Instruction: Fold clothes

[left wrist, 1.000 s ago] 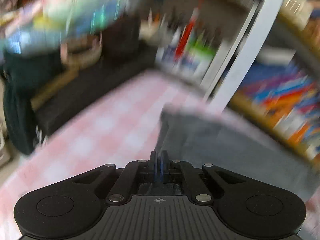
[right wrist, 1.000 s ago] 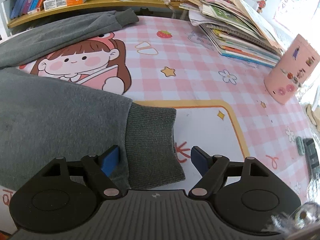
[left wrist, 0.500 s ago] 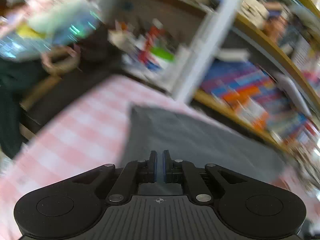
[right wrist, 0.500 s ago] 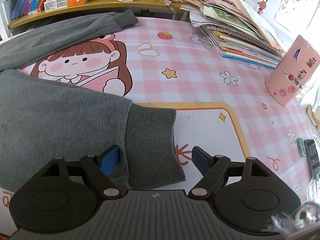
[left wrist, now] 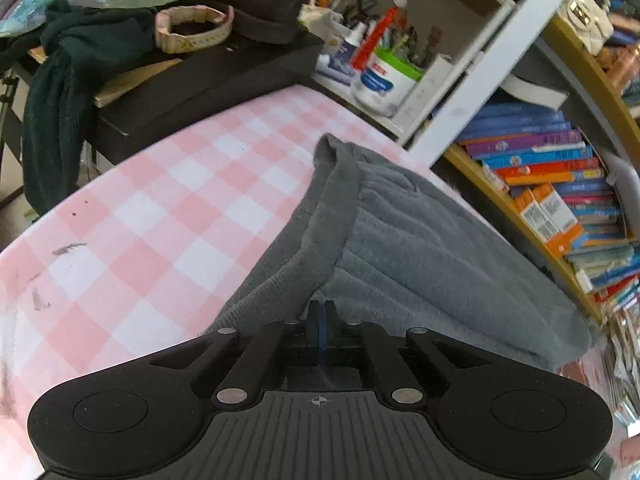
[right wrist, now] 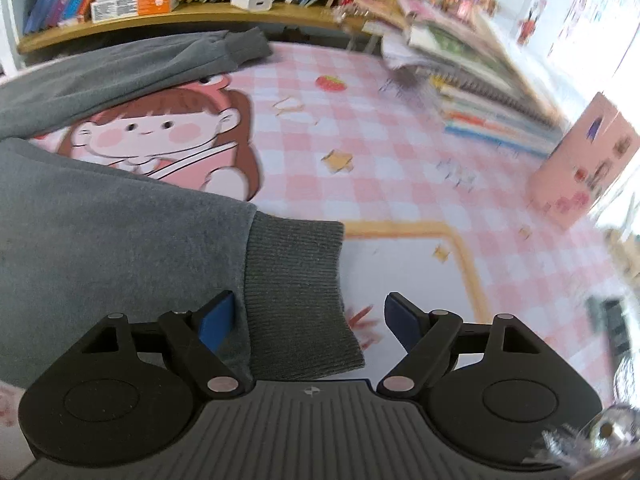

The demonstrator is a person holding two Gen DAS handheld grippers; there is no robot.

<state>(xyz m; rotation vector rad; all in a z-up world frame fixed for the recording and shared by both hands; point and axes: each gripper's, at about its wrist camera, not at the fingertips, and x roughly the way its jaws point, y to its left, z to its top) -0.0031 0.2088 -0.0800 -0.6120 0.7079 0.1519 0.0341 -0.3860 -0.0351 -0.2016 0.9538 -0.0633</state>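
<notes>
Grey sweatpants [left wrist: 420, 248] lie spread on the pink checked tabletop [left wrist: 168, 200], and the left hand-held gripper [left wrist: 322, 320] sits low at their waistband [left wrist: 332, 208]. Its two blue pads are pressed together; whether a fold of cloth is caught between them I cannot tell, because the fabric begins just in front of the tips. The waistband stands up in a ridge that runs away from the gripper toward the far edge of the tabletop. To the right of the sweatpants is a bookshelf [left wrist: 552, 184] with colourful books.

In the right wrist view, the right hand-held gripper [right wrist: 308, 320] is wide open and holds nothing. The ribbed cuff [right wrist: 296, 292] of one trouser leg lies flat between its fingers, nearer to the left one. The other leg [right wrist: 120, 68] lies farther away, near the shelf edge. Between the two legs a cartoon girl [right wrist: 160, 140] is printed on the tabletop. A pile of books [right wrist: 480, 92] and a pink box [right wrist: 588, 160] are at the right, blurred.
</notes>
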